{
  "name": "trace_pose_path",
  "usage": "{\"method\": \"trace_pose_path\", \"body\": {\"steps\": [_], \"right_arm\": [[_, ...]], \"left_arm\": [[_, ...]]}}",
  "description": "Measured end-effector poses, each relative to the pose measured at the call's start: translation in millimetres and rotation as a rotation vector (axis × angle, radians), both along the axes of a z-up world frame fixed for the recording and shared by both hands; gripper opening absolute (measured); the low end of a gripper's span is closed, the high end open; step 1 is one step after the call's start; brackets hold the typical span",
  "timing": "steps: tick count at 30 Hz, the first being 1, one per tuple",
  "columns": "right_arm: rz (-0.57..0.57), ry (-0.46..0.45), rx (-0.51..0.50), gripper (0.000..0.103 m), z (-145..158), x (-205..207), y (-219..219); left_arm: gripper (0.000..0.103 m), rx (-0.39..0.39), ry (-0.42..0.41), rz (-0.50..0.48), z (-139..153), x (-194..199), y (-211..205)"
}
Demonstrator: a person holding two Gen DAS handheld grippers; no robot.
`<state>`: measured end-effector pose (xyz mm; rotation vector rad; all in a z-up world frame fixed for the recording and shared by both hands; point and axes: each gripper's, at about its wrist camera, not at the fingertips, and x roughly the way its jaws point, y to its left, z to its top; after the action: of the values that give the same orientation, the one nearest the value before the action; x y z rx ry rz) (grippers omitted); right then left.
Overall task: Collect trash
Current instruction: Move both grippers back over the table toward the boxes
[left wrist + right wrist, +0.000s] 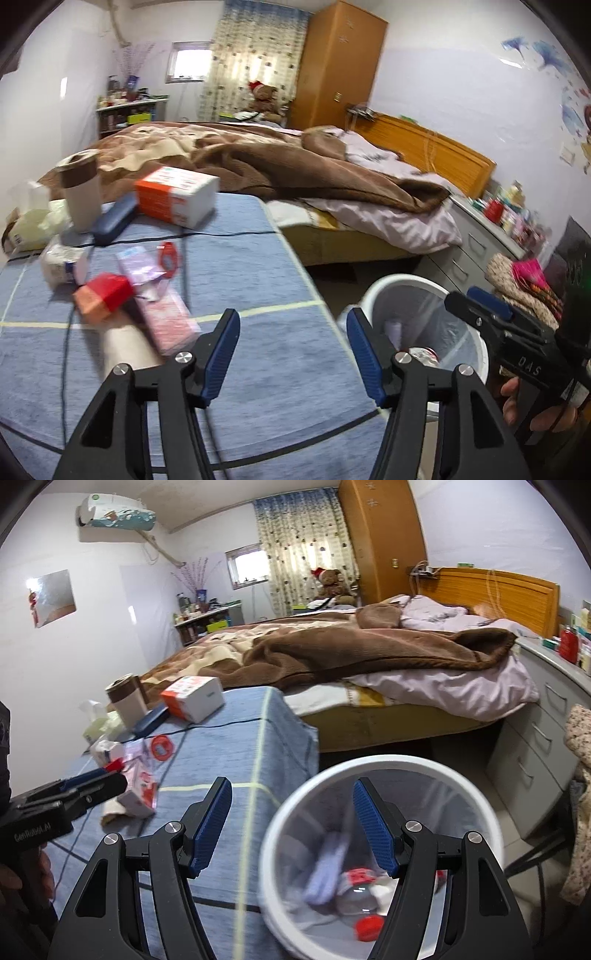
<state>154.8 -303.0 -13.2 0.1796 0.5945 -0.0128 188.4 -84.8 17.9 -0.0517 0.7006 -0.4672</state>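
**Both grippers empty, bin holds trash**

We see the left gripper [291, 354] with jaws apart, nothing between them, over the edge of the blue-covered table [258, 266]. The right gripper [291, 827] is also spread and empty, above the white trash bin [295, 805] on the floor just beside the table. Inside the bin: a crushed bottle [354, 897] and a blurred pale wrapper [328, 867]. Pink packets [162, 310] and a red box [103, 295] lie on the table.

Surface [229, 738] fills lower left of frame, boxes [192, 698] and wrappers [138, 775] on its far-left end. Bin [384, 766] lower right beside it, trash inside. Bed [369, 653] behind both.
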Motion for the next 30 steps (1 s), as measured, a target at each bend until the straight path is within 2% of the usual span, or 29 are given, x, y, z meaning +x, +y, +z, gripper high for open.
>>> {"method": "trace_pose_path", "body": {"steps": [10, 17, 21, 30], "right_arm": [[0.111, 0.012, 0.007, 0.07, -4.9, 17.6, 47.1], [0.181, 0.039, 0.006, 0.07, -8.2, 34.2, 77.9], [0.231, 0.063, 0.026, 0.07, -12.8, 47.1, 96.3], [0.363, 0.127, -0.004, 0.07, -27.9, 70.4, 138.2]], "left_arm": [[0.064, 0.028, -0.018, 0.16, 0.9, 11.6, 75.5], [0.065, 0.066, -0.018, 0.222, -5.7, 19.9, 112.5], [0.067, 0.097, -0.001, 0.227, -15.2, 28.7, 125.3], [0.067, 0.108, 0.065, 0.178, -35.9, 51.2, 132.5]]}}
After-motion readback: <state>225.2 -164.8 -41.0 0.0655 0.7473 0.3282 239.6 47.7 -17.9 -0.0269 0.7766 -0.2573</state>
